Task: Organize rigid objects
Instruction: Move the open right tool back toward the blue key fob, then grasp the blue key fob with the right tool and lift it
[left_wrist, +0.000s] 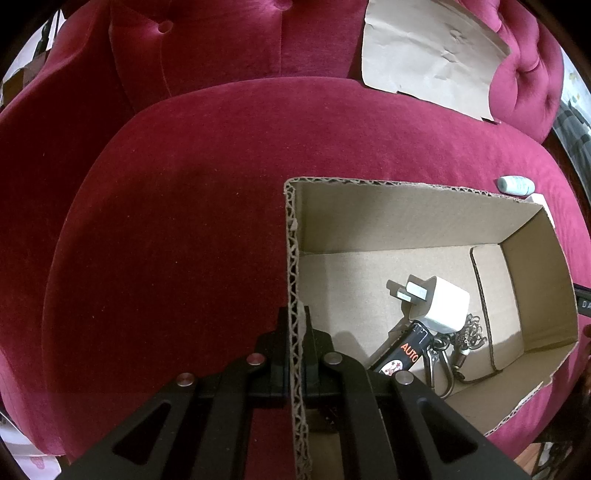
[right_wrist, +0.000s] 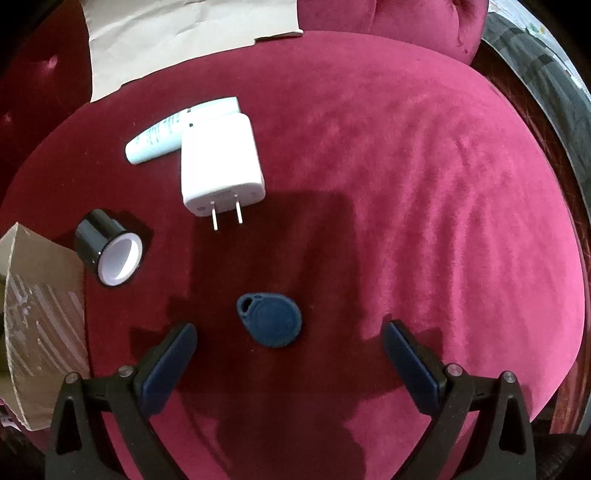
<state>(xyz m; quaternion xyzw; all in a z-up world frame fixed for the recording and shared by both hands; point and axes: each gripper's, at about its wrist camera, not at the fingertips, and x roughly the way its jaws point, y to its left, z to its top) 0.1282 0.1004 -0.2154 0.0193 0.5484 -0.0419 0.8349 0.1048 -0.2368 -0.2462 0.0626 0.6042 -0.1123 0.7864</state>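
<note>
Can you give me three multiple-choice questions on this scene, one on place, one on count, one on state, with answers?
1. Where is the blue key fob?
A. in the box
B. on the cushion, between the right hand-held gripper fingers
C. on the paper

2. How many prongs show on the white charger on the cushion?
A. two
B. three
C. none

3. The left hand-held gripper is:
A. wide open
B. shut on the box wall
C. holding keys

Answers: B, the fob lies on red velvet; A, two metal pins; B, its fingers pinch the cardboard edge.

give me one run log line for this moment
left gripper: shut on box wall | right gripper: open over blue key fob | fob on cushion
</note>
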